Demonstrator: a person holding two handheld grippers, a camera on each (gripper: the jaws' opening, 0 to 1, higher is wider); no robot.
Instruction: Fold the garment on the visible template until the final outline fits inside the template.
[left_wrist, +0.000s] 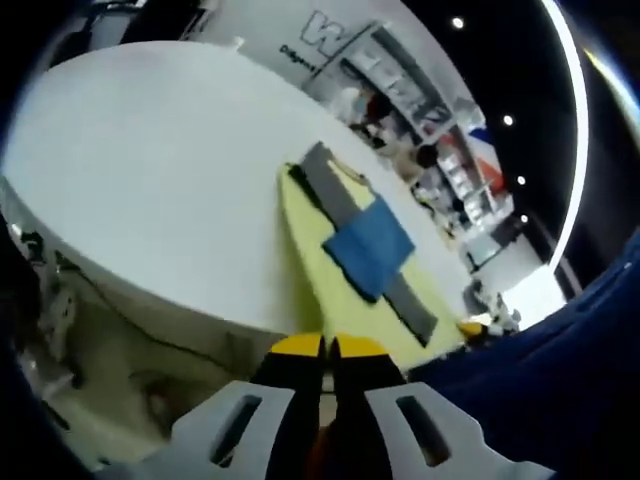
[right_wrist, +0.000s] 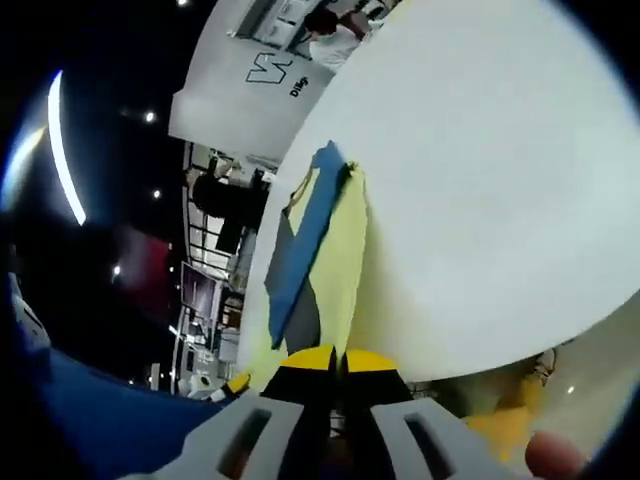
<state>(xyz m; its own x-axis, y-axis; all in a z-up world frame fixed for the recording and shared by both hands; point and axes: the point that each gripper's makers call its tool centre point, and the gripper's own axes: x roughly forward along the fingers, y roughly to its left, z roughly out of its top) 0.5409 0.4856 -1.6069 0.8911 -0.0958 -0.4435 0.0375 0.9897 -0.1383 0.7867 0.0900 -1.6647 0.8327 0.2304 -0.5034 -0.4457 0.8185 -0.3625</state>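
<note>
Jaws of the left gripper (left_wrist: 327, 347) rose from the bottom centre of the left gripper view, yellow tips pressed together with nothing between them, so it was clenched on air. In the right gripper view the right gripper (right_wrist: 341, 360) looked the same, tips meeting at the bottom centre and holding nothing. Both hung off the near edge of the white table (left_wrist: 150, 160), apart from the cloth.

Beyond the left tips, in the centre and right of that view, lay the yellow template (left_wrist: 300, 240), a long sheet running from the table's near edge toward the upper middle. On it sat the blue garment (left_wrist: 370, 245), folded into a compact block, crossing a grey strip (left_wrist: 335, 185) that stretched along the sheet. The garment appeared to lie within the yellow outline, though the far side was too small to check. In the right gripper view the same stack showed left of centre, the garment (right_wrist: 300, 235) seen edge-on over the template (right_wrist: 345, 260).

Farther off, in the upper right of the left gripper view, stood shelving and people in a lit hall.

Judging risk: a corner overhanging the outline on the unseen side would leave the task unfinished, and a careless re-grip could drag the template off the near edge.
</note>
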